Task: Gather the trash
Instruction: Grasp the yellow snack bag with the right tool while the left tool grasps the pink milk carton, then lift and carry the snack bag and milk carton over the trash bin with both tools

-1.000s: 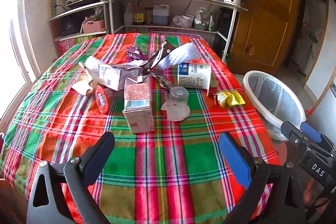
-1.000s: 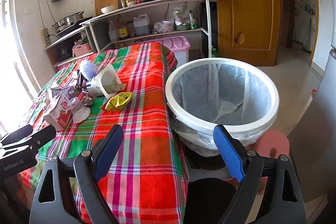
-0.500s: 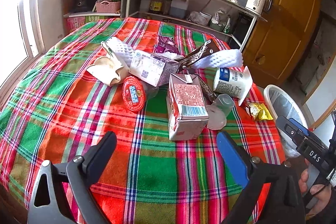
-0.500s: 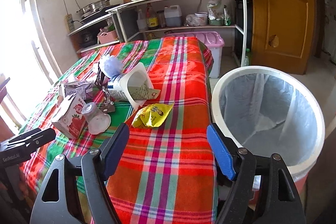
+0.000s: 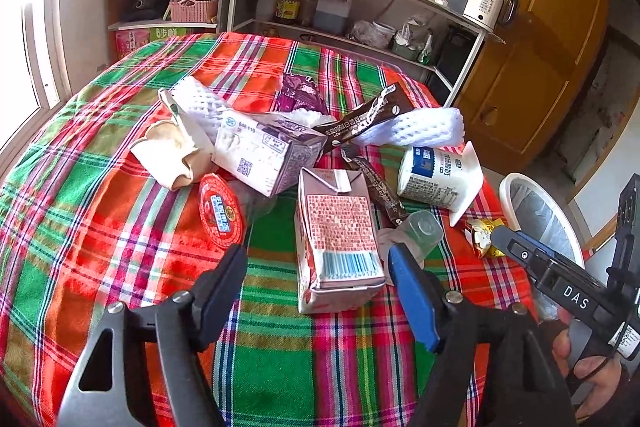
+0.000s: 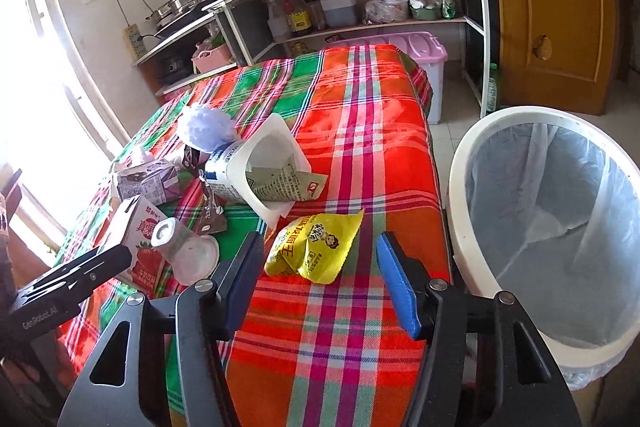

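Your left gripper (image 5: pixel 316 263) is closing its jaws, the pink milk carton (image 5: pixel 338 239) lying between them, pads not yet pressing. Your right gripper (image 6: pixel 318 265) is closing too, the yellow snack wrapper (image 6: pixel 314 247) lying between its jaws untouched, the white trash bin (image 6: pixel 460 195) sitting beyond the blue pad

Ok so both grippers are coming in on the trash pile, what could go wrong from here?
1. The left gripper, jaws closing, has the pink milk carton between them, and the clear plastic cup sits right by the blue pad; it could get knocked or pinched along.
2. The right gripper is closing around the yellow snack wrapper, which is flat and crinkled, so the jaws may slide over it.
3. The wrapper lies near the table edge beside the lined bin and could be pushed off onto the floor.
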`<move>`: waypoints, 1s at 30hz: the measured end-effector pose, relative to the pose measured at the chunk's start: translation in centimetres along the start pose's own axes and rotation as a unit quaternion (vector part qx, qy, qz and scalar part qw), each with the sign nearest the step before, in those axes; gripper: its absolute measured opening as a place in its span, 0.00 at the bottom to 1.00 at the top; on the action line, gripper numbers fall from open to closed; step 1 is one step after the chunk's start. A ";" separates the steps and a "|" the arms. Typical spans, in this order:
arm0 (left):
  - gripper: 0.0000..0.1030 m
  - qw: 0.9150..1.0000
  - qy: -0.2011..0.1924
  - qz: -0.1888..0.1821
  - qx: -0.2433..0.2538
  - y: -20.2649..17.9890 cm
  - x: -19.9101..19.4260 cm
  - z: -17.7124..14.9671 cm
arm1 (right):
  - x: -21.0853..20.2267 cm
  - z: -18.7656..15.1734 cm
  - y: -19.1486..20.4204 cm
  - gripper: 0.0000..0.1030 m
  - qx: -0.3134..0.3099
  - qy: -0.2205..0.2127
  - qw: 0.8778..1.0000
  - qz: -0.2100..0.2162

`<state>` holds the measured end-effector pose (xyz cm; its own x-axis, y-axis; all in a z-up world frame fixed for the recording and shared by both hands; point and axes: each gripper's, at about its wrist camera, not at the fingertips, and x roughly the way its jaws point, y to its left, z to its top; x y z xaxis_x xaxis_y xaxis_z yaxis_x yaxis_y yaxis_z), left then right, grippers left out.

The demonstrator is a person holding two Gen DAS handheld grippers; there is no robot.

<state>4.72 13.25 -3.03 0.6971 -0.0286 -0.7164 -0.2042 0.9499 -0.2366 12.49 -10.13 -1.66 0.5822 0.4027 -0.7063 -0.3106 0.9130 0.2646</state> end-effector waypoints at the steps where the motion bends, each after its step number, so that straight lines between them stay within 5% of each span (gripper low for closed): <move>1: 0.71 1.000 0.001 -0.001 -0.003 0.1 0.2 0.1 | 0.3 0.1 0.1 0.54 0.001 0.003 1.000 0.002; 9: 0.53 1.000 0.013 0.001 0.001 -0.2 1.5 0.4 | 1.3 0.6 0.1 0.40 0.006 0.009 1.000 -0.001; 13: 0.35 1.000 0.025 -0.005 0.008 -0.6 2.3 0.3 | 1.5 0.6 -0.4 0.31 0.019 0.009 1.000 0.009; 19: 0.34 1.000 0.018 -0.003 0.008 -0.8 1.9 0.1 | 0.7 0.5 -0.7 0.07 0.027 -0.006 0.999 0.016; 30: 0.34 1.000 -0.008 -0.010 0.013 -0.9 -0.4 -0.1 | -0.7 -0.2 -1.4 0.03 0.044 -0.023 0.998 0.039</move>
<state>4.56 12.38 -2.61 0.7122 -0.0419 -0.7007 -0.1723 0.9572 -0.2325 12.31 -11.71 -1.67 0.5940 0.4735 -0.6503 -0.2908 0.8801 0.3752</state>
